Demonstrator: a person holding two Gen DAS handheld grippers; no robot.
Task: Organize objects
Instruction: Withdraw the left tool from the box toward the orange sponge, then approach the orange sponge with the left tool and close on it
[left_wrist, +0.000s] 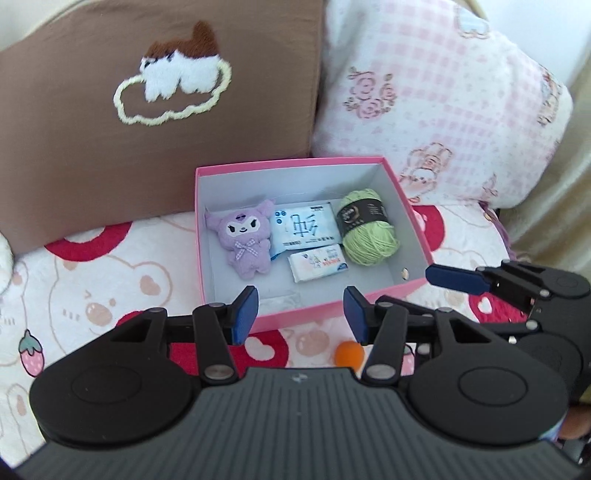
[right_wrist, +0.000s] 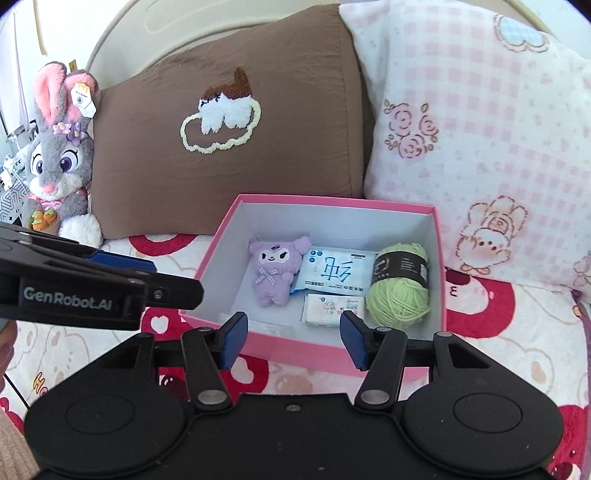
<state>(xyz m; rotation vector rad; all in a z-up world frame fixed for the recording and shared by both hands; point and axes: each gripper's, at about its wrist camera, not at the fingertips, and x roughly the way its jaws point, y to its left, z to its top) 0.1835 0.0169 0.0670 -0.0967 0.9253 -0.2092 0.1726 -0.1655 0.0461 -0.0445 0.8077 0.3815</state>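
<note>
The pink box (left_wrist: 236, 325) sits on the bed just ahead of and below both grippers, plush, tissue packs and green yarn (left_wrist: 369, 236) inside, while an orange ball (left_wrist: 349, 353) lies outside under the left gripper (left_wrist: 301, 314), nearer than the right gripper (right_wrist: 291, 339), both with fingers partly apart, empty

Both tools, left (left_wrist: 301, 315) and right (right_wrist: 293, 341), tilt downward side by side, jaws parted and empty.

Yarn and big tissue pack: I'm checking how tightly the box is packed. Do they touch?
Cannot tell. In both wrist views the yarn sits right beside the big tissue pack, with no plain gap or contact showing.
</note>
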